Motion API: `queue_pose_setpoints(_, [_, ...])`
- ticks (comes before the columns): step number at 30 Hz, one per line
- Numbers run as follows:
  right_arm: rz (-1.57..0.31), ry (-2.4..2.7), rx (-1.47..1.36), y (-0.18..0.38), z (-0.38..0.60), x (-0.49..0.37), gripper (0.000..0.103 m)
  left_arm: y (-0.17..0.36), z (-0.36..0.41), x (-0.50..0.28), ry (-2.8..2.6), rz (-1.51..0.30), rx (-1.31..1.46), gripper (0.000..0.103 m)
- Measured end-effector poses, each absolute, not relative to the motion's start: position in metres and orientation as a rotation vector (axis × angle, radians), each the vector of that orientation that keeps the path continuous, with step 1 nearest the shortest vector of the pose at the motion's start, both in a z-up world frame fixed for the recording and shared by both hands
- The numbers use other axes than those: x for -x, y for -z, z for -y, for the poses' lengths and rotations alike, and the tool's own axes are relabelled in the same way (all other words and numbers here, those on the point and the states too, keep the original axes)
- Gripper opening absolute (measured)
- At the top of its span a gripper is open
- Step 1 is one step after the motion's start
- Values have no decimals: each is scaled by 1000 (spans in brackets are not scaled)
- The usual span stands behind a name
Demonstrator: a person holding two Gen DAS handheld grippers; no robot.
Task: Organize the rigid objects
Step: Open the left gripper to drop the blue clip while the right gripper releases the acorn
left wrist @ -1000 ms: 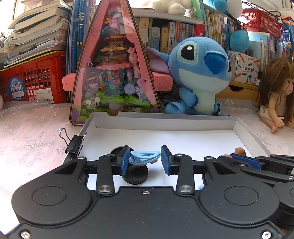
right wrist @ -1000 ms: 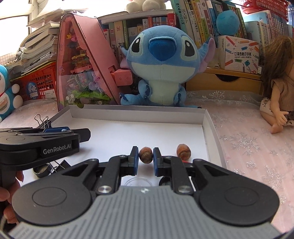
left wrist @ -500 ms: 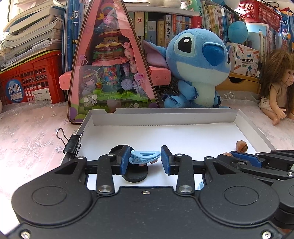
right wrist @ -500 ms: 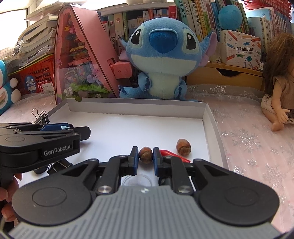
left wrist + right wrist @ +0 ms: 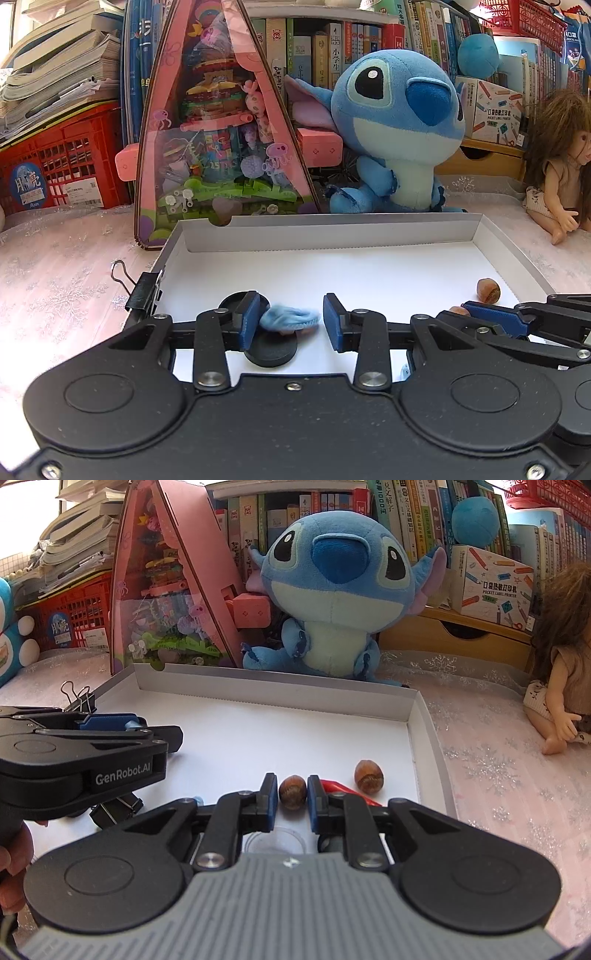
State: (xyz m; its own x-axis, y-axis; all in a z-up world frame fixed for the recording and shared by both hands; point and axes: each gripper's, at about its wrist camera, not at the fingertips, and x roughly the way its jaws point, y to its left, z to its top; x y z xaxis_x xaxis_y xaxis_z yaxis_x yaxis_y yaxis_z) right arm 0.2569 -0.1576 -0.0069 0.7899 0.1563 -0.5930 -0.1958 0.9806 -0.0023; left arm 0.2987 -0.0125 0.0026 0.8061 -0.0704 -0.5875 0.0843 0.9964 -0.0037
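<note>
My left gripper (image 5: 291,320) hovers over the near left of the white box (image 5: 332,229). A blue hair clip (image 5: 290,317) lies blurred and tilted between its jaws, leaning on the left pad with a sliver of gap at the right pad. A black disc (image 5: 271,350) sits under it. In the right wrist view, my right gripper (image 5: 292,794) has a brown hazelnut (image 5: 292,791) between its pads. Its jaws are opening, though the pads still touch the nut. A second hazelnut (image 5: 368,777) rests on the box floor to the right, and a red piece (image 5: 334,786) lies under the right finger.
A black binder clip (image 5: 142,291) grips the box's left wall, and more binder clips (image 5: 114,808) lie under the left gripper. Behind the box stand a pink triangular display (image 5: 221,147) and a blue plush (image 5: 399,122). A doll (image 5: 557,184) sits far right and a red crate (image 5: 62,158) far left.
The hair clip has gone from level and sharp between the left pads to tilted and blurred, with its right end off the pad. The hazelnut stays between the right pads.
</note>
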Motion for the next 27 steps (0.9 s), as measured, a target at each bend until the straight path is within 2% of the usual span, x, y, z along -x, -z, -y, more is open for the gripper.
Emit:
queue_pose_setpoints(6, [-632, -189, 58, 7, 159, -256, 25, -3, 11, -297, 103, -625, -13, 43])
queue_pose_setpoints(7, [-633, -188, 52, 7, 159, -256, 30, -3, 11, -297, 105, -626, -12, 43])
queue_pose_setpoints(8, [-634, -185, 48, 6, 160, -256, 43, -3, 10, -297, 107, -627, -8, 46])
queue_pose_setpoints(10, [-637, -182, 71, 6, 157, -255, 46, -3, 10, -297, 107, -630, 3, 54])
queue_pose_setpoints(12, [-635, -174, 98, 5, 154, -253, 48, -4, 8, -297, 96, -641, 23, 68])
queue_pose_setpoints(16, [-629, -167, 91, 2, 156, -251, 50, -8, 1, -296, 86, -645, 84, 74])
queue_pose_setpoints(21, [-599, -162, 74, -6, 161, -243, 61, -16, -3, -290, 87, -621, 85, 79])
queue_pose_setpoints(26, [-565, -159, 91, -15, 159, -234, 79, -25, -7, -280, 83, -606, 92, 83])
queue_pose_setpoints(27, [-560, -156, 101, -16, 157, -232, 80, -27, -8, -278, 83, -602, 91, 83])
